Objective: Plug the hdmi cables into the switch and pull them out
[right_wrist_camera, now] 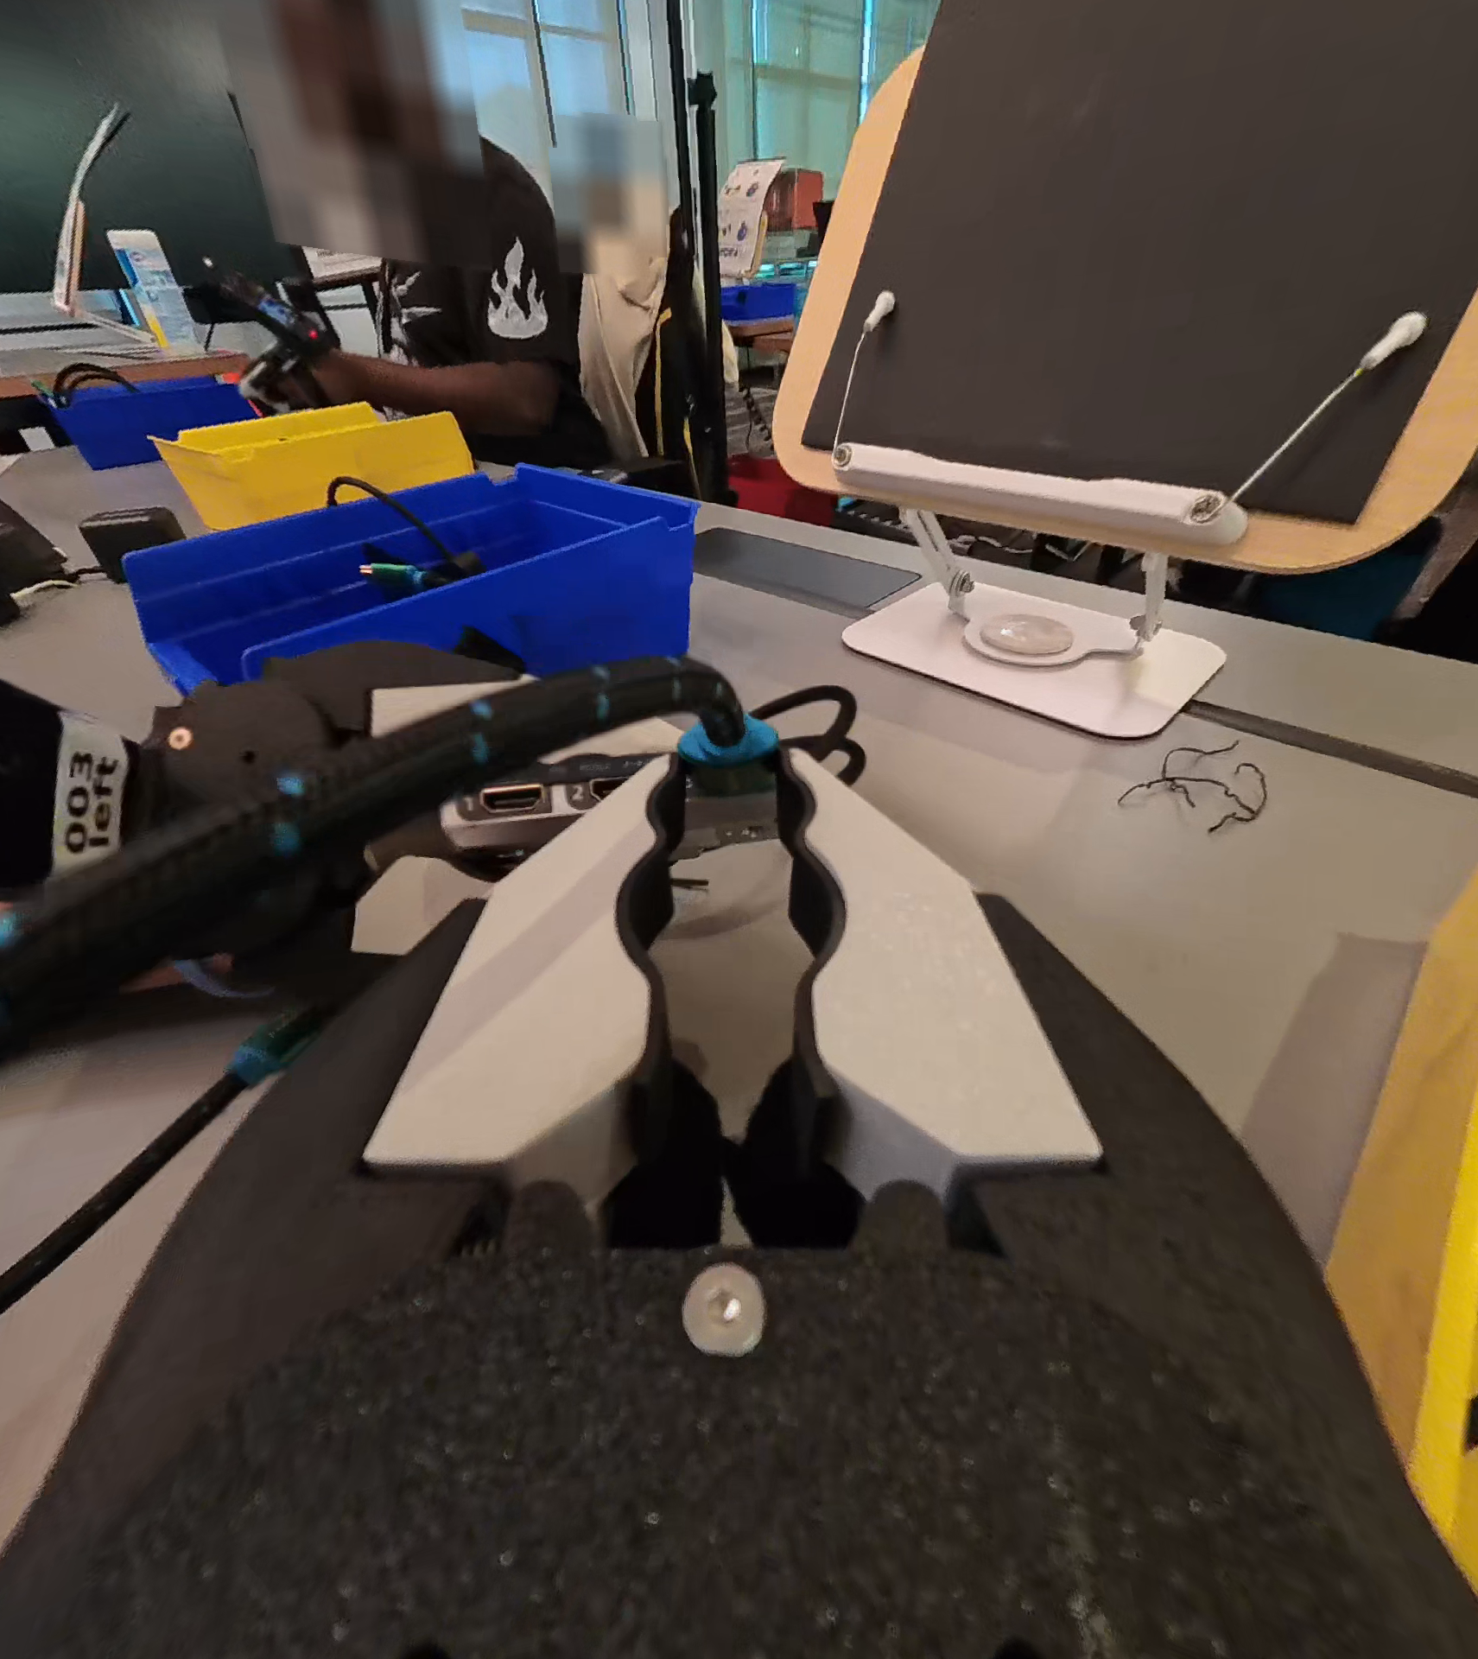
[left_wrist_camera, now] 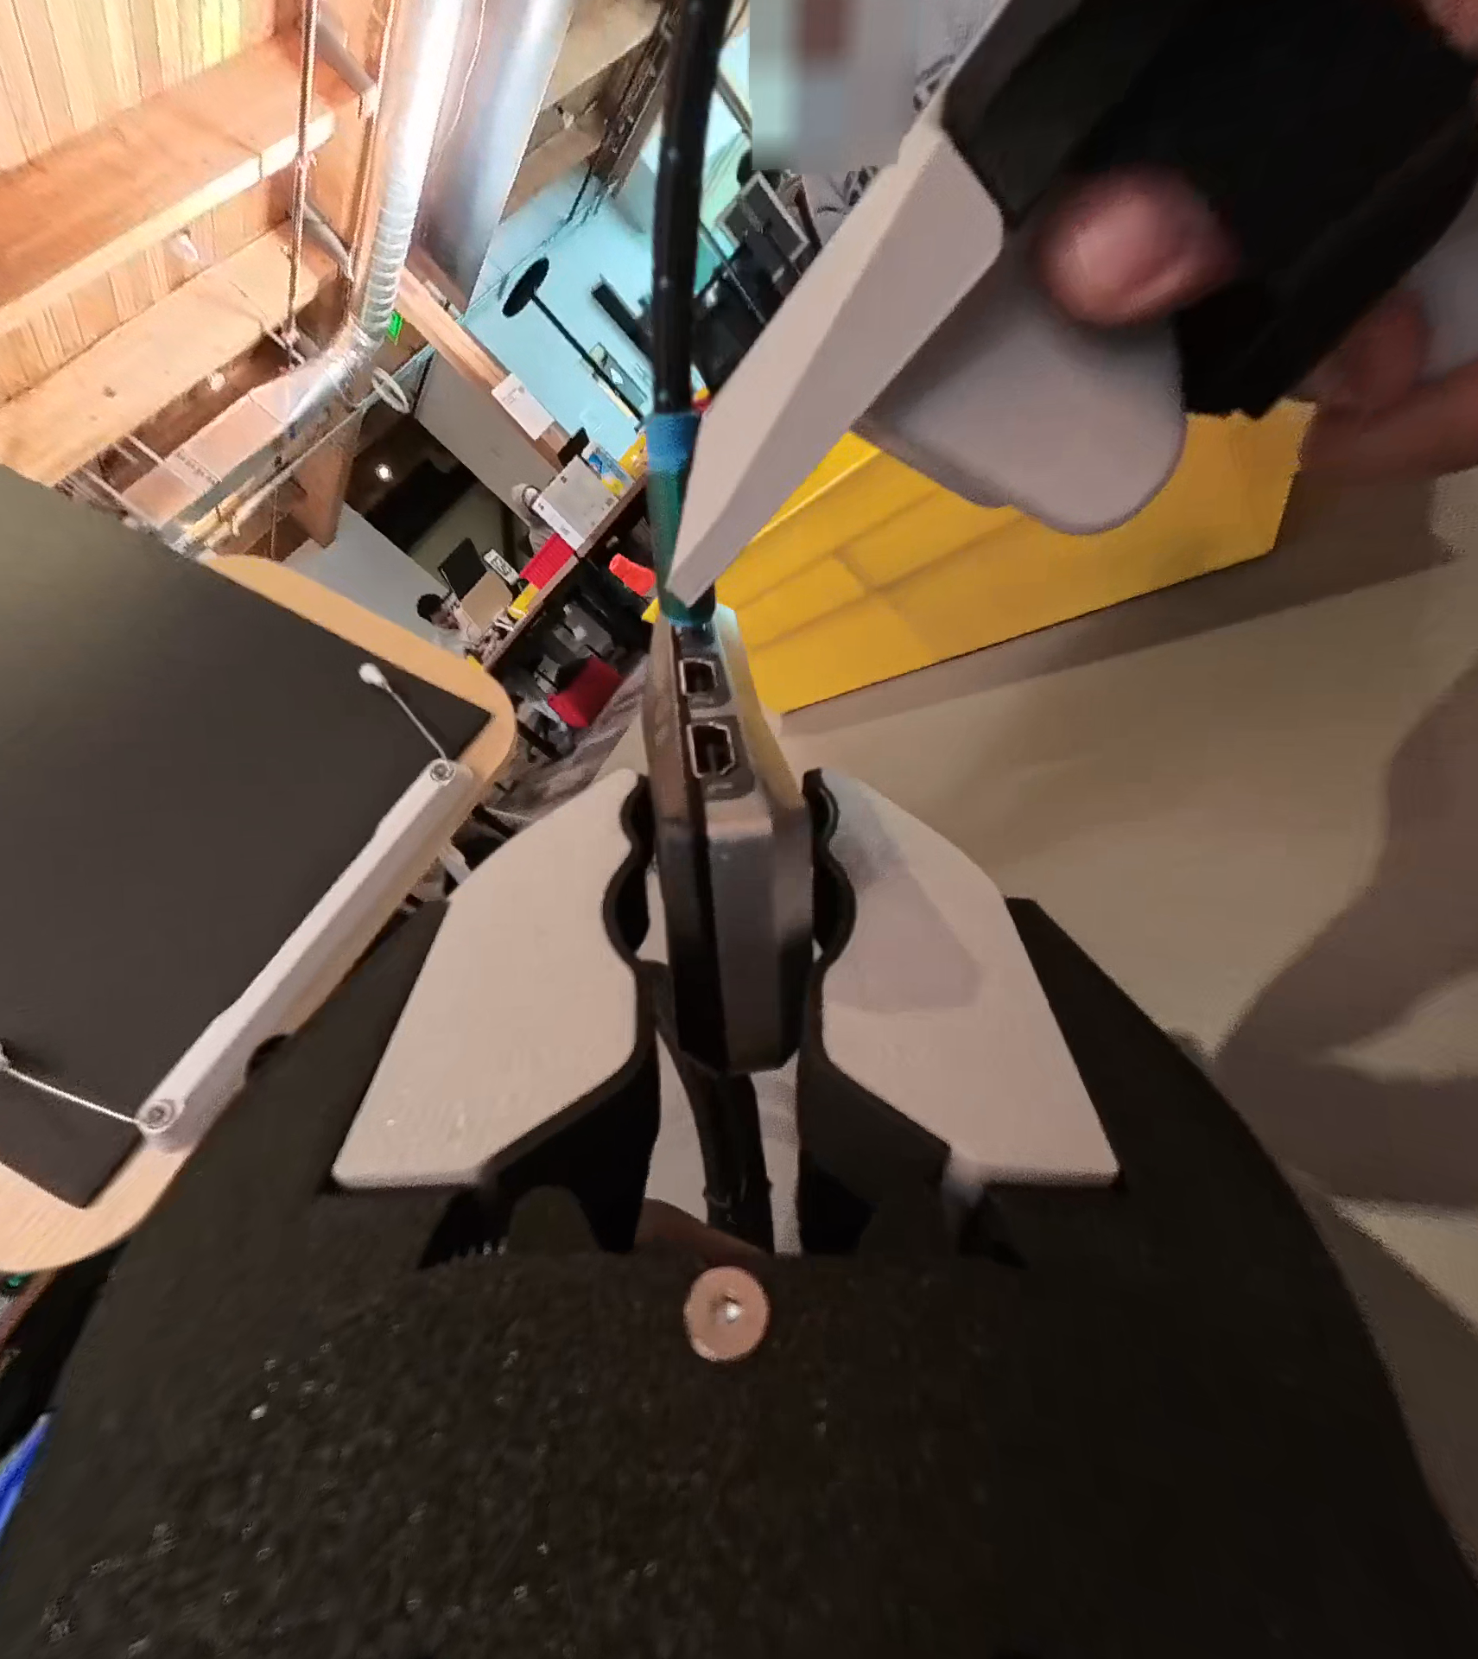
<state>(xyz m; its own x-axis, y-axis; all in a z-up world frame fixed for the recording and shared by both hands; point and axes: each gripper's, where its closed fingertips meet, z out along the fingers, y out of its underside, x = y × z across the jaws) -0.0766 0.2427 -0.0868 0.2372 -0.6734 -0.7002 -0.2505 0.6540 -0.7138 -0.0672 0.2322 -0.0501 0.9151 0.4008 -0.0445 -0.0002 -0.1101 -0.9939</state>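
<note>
Around me is a workshop with a grey tabletop [right_wrist_camera: 1031,862]. On it stand blue bins [right_wrist_camera: 412,583], a yellow bin [right_wrist_camera: 304,458] and a tilted black board with a wooden frame [right_wrist_camera: 1184,269]. Behind are large windows [right_wrist_camera: 807,81]. Above, I see wooden ceiling beams [left_wrist_camera: 116,224] and a silver duct [left_wrist_camera: 394,197].

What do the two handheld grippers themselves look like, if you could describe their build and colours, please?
Both match: the left gripper and right gripper have pale grey wedge-shaped fingers lined with wavy black pads, on a rough black body with a silver screw. The left one carries a white label on its black housing.
</note>
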